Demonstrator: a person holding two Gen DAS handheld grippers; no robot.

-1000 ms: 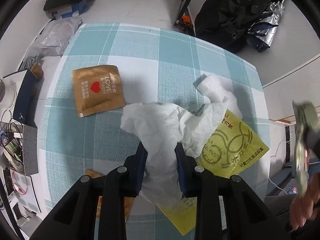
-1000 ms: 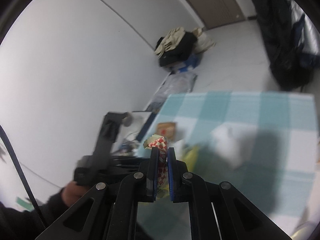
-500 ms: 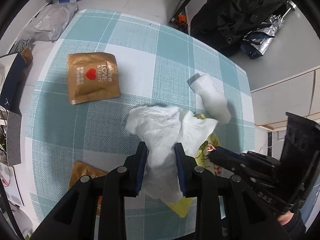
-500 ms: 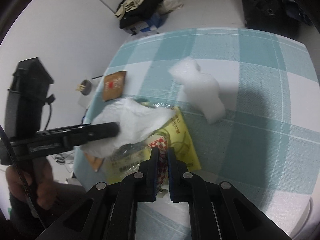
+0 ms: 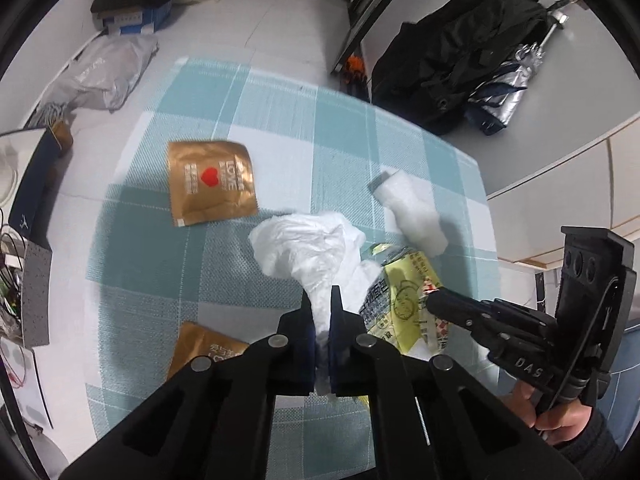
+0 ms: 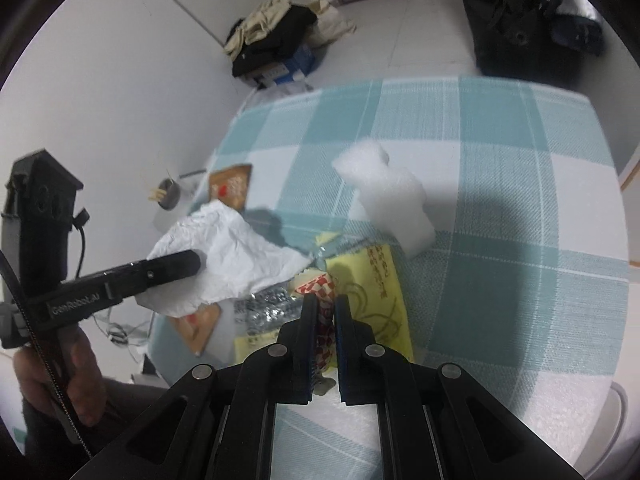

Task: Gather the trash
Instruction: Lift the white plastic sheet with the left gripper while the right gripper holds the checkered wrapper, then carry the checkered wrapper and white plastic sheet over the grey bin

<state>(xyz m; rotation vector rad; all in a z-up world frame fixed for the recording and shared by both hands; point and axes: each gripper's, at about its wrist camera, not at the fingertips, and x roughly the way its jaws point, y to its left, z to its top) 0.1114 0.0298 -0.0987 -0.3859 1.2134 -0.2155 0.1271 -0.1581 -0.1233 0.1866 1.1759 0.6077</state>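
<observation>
Pinching crumpled white tissue (image 5: pixel 308 248), left gripper (image 5: pixel 321 312) jaws have just been closing on it, pads pressed tight through thin paper — tissue fans out ahead of fingertips, over checked tablecloth (image 5: pixel 280 120). Right gripper (image 6: pixel 322 312) clamps red-white checked wrapper (image 6: pixel 316 286), hanging directly above yellow plastic packet (image 6: pixel 372 276); packet's long axis runs away from fingers, right hand nearer. White foam block (image 6: pixel 386 204) beyond packet — soft, lumpy. Gold foil sachet (image 5: pixel 210 182) flat, glossy, well left of tissue.
</observation>
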